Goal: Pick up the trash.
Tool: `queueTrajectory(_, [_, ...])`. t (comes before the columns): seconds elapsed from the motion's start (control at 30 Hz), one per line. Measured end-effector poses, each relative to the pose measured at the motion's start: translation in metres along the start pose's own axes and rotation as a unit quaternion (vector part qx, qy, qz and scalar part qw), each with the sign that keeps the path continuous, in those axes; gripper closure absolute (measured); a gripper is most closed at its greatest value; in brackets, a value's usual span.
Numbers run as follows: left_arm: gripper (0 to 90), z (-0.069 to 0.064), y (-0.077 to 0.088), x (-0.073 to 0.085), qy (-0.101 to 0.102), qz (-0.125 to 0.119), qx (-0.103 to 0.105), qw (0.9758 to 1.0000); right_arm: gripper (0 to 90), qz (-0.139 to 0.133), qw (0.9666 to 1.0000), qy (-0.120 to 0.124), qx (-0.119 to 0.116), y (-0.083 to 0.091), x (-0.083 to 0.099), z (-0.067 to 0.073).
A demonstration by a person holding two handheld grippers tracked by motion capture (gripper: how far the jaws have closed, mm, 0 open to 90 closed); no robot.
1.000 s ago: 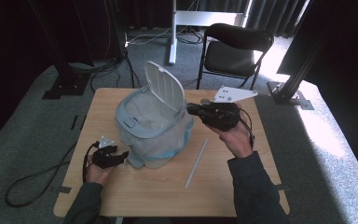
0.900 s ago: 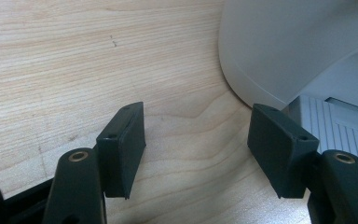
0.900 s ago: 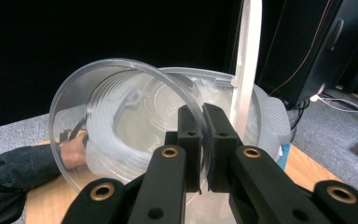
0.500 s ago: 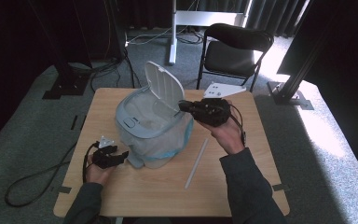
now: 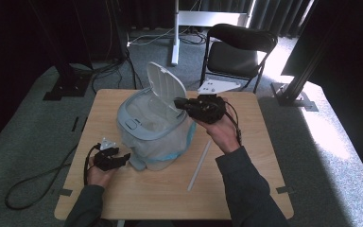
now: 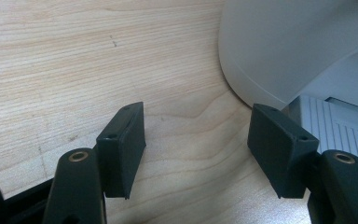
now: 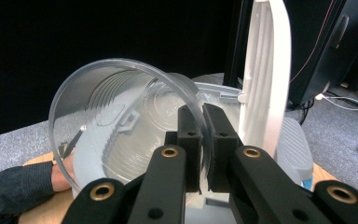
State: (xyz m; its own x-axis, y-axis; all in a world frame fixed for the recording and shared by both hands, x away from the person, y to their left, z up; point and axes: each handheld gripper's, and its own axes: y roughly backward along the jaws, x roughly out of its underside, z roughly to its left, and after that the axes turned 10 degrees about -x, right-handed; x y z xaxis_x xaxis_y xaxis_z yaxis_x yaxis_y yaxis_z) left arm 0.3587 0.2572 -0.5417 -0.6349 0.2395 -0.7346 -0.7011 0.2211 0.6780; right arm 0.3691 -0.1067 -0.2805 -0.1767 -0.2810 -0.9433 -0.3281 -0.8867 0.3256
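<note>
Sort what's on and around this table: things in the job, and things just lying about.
In the job:
- clear plastic cup, pinched by its rim in the right gripper
- bin with its lid up
- left gripper, open beside the bin's base

Lying about:
- white stick on the table
- chair

Bright daylight enters from the upper right of the high view, overexposing the floor (image 5: 331,137) there, while the backdrop stays nearly black. The bench (image 5: 137,198) is evenly, softly lit. Both gripper views are sharp, with slight softness at close range.
</note>
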Motion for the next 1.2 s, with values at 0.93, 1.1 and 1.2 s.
queueTrajectory(0.93, [36.8, 0.0, 0.0, 0.0, 0.0, 0.0, 0.0, 1.0, 86.1, -0.009, 0.9999, 0.001, 0.006, -0.022, -0.011, 0.008])
queueTrajectory(1.1, [36.7, 0.0, 0.0, 0.0, -0.001, 0.001, 0.0, 1.0, 77.0, 0.006, 0.9997, -0.014, 0.021, -0.027, -0.012, 0.009])
queueTrajectory(1.2, [36.8, 0.0, 0.0, 0.0, 0.001, 0.0, 0.001, 1.0, 60.7, 0.011, 0.9996, -0.013, 0.021, -0.029, -0.012, 0.011])
